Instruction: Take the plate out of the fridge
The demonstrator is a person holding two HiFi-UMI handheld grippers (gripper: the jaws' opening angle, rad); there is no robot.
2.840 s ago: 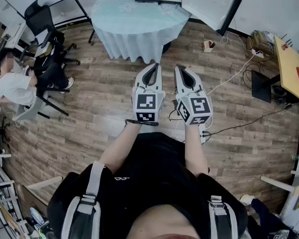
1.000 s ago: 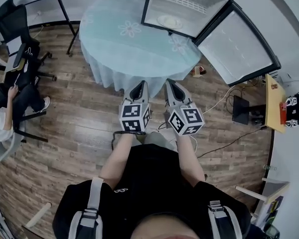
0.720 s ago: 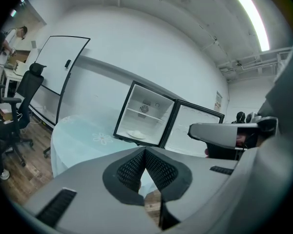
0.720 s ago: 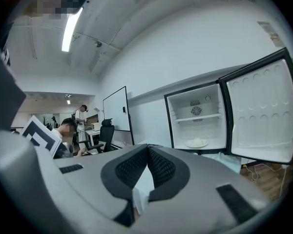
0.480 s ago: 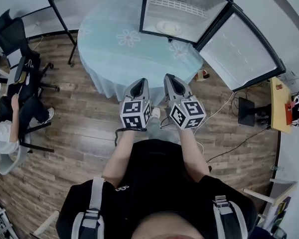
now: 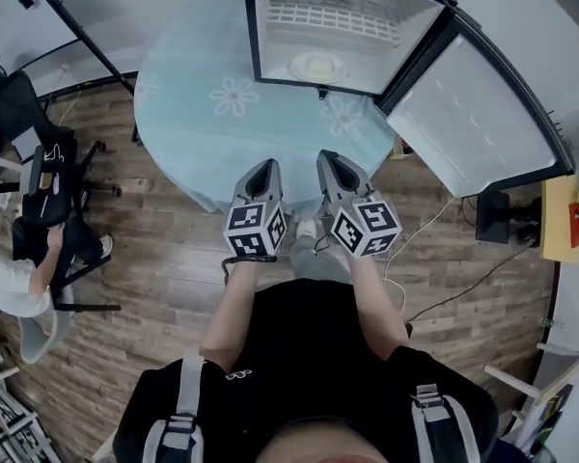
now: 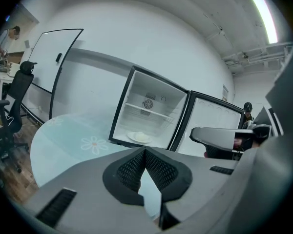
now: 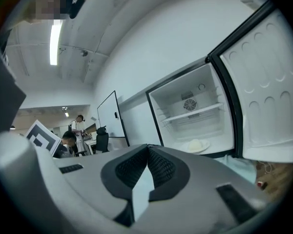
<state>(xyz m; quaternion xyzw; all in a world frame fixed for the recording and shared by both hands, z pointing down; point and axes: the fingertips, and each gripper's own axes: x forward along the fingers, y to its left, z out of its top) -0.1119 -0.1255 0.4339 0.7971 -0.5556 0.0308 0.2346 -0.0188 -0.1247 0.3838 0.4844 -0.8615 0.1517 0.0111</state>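
Note:
A small open fridge (image 6: 352, 22) stands on a round table with a pale blue flowered cloth (image 6: 203, 123). A white plate (image 6: 318, 66) with a pale mound on it lies on the fridge's floor, also visible as the plate (image 7: 140, 137) and the plate (image 8: 196, 146). The fridge door (image 6: 478, 128) swings open to the right. My left gripper (image 6: 262, 168) and right gripper (image 6: 330, 159) are held side by side at the table's near edge, well short of the fridge. Both are shut and hold nothing; the left gripper (image 7: 145, 150) and right gripper (image 8: 147, 146) show their pads meeting.
Black office chairs (image 6: 39, 177) and a seated person (image 6: 5, 283) are at the left. Cables (image 6: 434, 249) trail over the wooden floor at the right, near a wooden desk (image 6: 567, 218). A whiteboard (image 7: 51, 57) stands behind the table.
The table and fridge have drawn nearer and larger in the head view as I walk up. Both grippers stay shut, side by side in front of me.

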